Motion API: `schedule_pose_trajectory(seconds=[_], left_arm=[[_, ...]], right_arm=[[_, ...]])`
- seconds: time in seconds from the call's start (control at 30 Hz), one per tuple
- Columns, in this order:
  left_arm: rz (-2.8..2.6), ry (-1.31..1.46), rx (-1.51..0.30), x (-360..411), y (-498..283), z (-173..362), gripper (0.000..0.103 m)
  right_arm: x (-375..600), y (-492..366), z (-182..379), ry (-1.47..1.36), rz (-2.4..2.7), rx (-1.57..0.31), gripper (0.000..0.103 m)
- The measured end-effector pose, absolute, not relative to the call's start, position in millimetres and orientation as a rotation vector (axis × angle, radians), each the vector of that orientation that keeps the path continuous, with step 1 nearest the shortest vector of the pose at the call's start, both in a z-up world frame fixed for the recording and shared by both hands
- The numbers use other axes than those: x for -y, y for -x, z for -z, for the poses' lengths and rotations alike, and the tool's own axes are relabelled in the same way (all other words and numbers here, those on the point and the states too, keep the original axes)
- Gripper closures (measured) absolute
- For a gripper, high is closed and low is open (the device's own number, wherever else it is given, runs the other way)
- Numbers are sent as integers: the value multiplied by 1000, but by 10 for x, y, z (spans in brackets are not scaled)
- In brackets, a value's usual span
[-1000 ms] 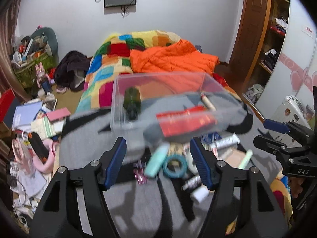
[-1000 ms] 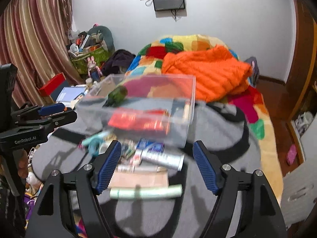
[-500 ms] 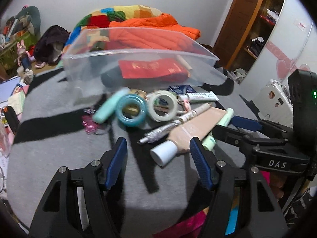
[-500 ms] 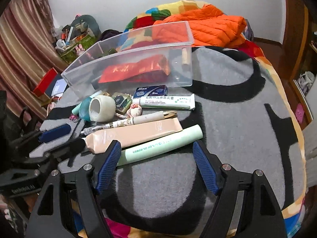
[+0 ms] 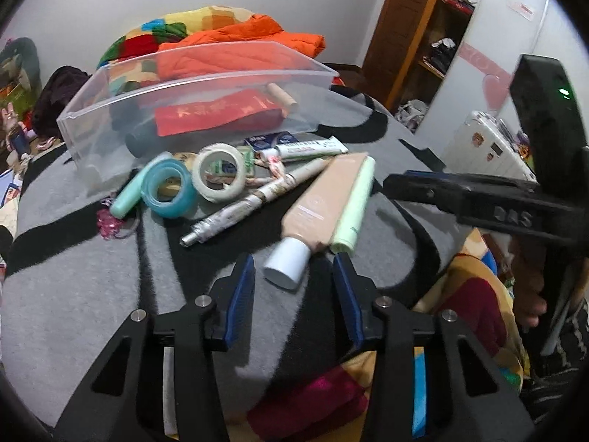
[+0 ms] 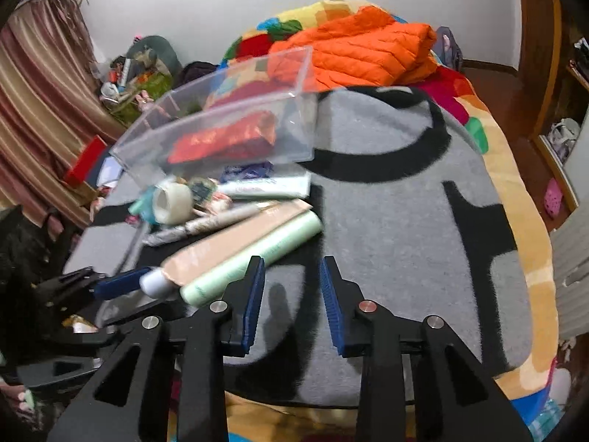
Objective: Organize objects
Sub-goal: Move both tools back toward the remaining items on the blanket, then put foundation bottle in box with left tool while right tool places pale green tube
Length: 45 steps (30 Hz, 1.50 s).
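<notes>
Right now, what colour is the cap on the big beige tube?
White. The beige plastic tube has a round white cap, clearest in the left wrist view.

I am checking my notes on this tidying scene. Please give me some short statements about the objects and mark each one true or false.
1. The flat red packet lies inside the clear plastic bin. True.
2. The beige squeeze tube with a white cap lies beside the pale green tube. True.
3. The blue tape ring is inside the bin. False: it lies on the grey and black blanket, in front of the bin.
4. The right gripper grips the pale green tube. False: its fingers are closing with nothing between them; the tube lies beside them.
5. The white tape roll sits next to the blue tape ring. True.
</notes>
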State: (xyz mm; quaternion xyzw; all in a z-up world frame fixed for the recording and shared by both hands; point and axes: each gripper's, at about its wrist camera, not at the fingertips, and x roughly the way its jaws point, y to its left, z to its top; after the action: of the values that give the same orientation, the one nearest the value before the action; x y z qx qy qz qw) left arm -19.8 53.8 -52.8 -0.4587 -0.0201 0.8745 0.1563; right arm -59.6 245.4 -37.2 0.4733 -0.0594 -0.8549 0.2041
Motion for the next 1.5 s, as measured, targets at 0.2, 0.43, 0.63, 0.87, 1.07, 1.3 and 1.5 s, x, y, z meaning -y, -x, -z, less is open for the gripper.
schedule_pose_trajectory(seconds=[0.2, 0.43, 0.63, 0.87, 1.07, 1.3, 1.5], left_arm=[[-2522, 1322, 16, -514, 360, 574, 59], [-2508, 1269, 13, -614, 366, 632, 73], [-2496, 1261, 35, -582, 143, 622, 80], [-2481, 1279, 20, -568, 28, 581, 80], [-2486, 1248, -7, -659, 188, 626, 78], [-2490, 1211, 17, -697, 183, 570, 81], [-2545, 1136, -11, -722, 69, 328, 82]], right_arm=[[-2137, 647, 411, -1304, 2386, 106, 46], [-2149, 633, 535, -1327, 2409, 69, 48], [-2364, 575, 522, -1343, 2412, -2, 74], [-2469, 571, 527, -1340, 2428, -42, 81], [-2431, 623, 546, -1322, 2437, -22, 81], [-2484, 582, 532, -1299, 2454, 13, 89], [-2553, 543, 415, -1260, 2472, 49, 89]])
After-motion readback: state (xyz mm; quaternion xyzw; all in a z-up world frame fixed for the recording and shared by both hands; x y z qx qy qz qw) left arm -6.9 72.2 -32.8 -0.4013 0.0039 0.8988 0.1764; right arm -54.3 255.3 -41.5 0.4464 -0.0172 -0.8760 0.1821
